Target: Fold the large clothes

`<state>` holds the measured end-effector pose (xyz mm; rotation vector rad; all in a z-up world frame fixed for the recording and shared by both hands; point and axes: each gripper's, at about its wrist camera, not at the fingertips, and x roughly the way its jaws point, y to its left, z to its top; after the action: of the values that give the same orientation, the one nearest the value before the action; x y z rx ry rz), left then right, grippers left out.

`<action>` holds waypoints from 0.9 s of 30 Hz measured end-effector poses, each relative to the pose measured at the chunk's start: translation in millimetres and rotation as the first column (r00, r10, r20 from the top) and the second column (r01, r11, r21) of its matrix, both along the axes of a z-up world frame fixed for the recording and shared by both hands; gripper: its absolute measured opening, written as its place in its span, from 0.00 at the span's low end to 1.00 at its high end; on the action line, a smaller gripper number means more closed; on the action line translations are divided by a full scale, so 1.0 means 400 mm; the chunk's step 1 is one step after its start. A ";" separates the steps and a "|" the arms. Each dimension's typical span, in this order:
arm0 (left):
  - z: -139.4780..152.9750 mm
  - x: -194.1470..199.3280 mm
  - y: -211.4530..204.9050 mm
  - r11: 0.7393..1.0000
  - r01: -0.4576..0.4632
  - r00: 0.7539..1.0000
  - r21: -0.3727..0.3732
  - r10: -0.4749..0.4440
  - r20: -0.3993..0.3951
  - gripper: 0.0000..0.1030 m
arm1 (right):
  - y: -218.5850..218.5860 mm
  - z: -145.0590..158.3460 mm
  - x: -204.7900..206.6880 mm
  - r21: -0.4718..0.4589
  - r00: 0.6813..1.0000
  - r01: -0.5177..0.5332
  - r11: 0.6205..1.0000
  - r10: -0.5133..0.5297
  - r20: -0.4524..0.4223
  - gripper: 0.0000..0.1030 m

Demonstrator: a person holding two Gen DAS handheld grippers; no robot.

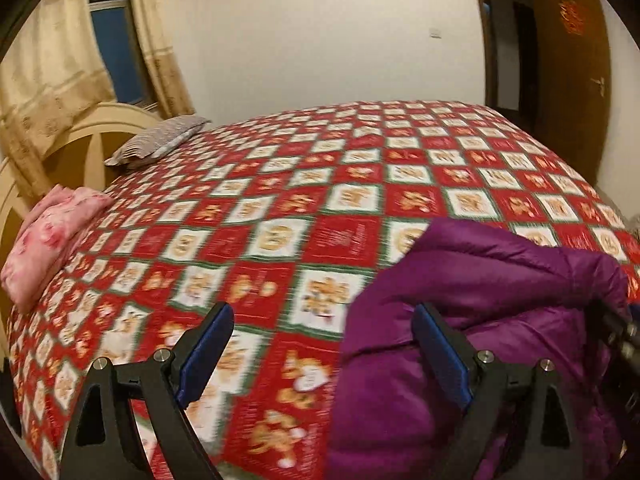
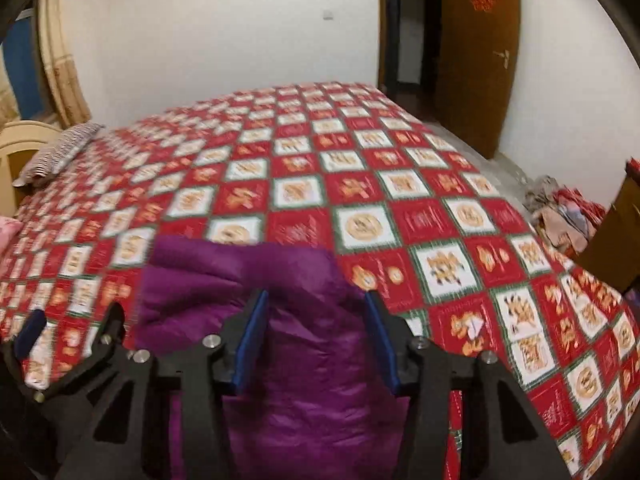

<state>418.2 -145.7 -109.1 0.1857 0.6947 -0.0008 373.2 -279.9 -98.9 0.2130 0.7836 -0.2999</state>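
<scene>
A purple puffy jacket [image 2: 240, 280] lies bunched at the near edge of the bed. My right gripper [image 2: 316, 300] has its blue pads [image 2: 250, 340] on either side of a thick fold of the jacket, and the fabric fills the gap between them. In the left wrist view the jacket [image 1: 500, 300] bulges up at the lower right. My left gripper [image 1: 324, 314] stands wide open over the bedspread, its right finger [image 1: 440, 348] against the jacket's side, with nothing clamped. The right gripper's black frame [image 1: 624, 332] shows at that view's right edge.
The bed is covered by a red, white and green checked bedspread [image 1: 340, 184]. A pink folded cloth [image 1: 52, 236] and a grey striped pillow [image 1: 160, 140] lie by the cream headboard [image 1: 100, 124]. A brown door [image 2: 476, 60] stands open; clutter [image 2: 564, 212] sits on the floor at right.
</scene>
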 end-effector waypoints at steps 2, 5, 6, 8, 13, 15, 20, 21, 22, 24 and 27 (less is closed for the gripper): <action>-0.030 0.006 -0.039 0.999 0.037 0.999 0.019 -0.036 -0.018 0.89 | -0.042 -0.054 -0.011 0.006 0.999 0.026 1.000 -0.026 -0.022 0.48; -0.060 0.006 -0.086 0.997 0.077 0.997 0.031 -0.076 -0.033 0.89 | -0.095 -0.122 -0.039 0.062 0.999 0.041 0.997 -0.041 -0.004 0.48; -0.066 0.002 -0.101 0.996 0.082 0.996 0.042 -0.081 -0.026 0.89 | -0.101 -0.130 -0.044 0.057 0.999 0.048 0.997 -0.048 0.003 0.48; -0.077 -0.005 -0.123 0.993 0.081 0.997 0.082 -0.081 -0.010 0.91 | -0.109 -0.138 -0.054 0.045 0.998 0.055 0.997 -0.056 0.024 0.48; -0.102 0.001 -0.130 0.994 0.063 0.998 0.087 -0.063 -0.001 0.93 | -0.121 -0.160 -0.049 0.052 0.998 0.050 0.997 -0.052 0.032 0.48; -0.113 0.007 -0.126 0.996 0.057 0.998 0.072 -0.057 -0.007 0.94 | -0.123 -0.167 -0.048 0.063 0.998 0.045 0.997 -0.047 0.033 0.48; -0.127 0.009 -0.133 0.995 0.057 0.998 0.086 -0.056 -0.007 0.95 | -0.126 -0.186 -0.046 0.076 0.999 0.039 0.996 -0.041 0.032 0.48; -0.129 0.010 -0.134 0.995 0.057 0.998 0.087 -0.056 -0.010 0.95 | -0.126 -0.189 -0.045 0.079 0.999 0.038 0.996 -0.041 0.029 0.48; -0.132 0.010 -0.135 0.994 0.057 0.998 0.088 -0.056 -0.012 0.95 | -0.128 -0.192 -0.044 0.081 0.999 0.037 0.996 -0.040 0.027 0.48; -0.137 0.011 -0.136 0.994 0.057 0.998 0.091 -0.056 -0.015 0.95 | -0.130 -0.197 -0.042 0.088 0.999 0.036 0.995 -0.039 0.023 0.48; -0.141 0.010 -0.137 0.994 0.057 0.998 0.091 -0.056 -0.014 0.95 | -0.133 -0.203 -0.041 0.094 0.999 0.034 0.995 -0.036 0.022 0.49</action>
<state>422.3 -200.4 -165.4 0.2935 0.7013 -0.0238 356.7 -333.1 -180.2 0.3181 0.7721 -0.2936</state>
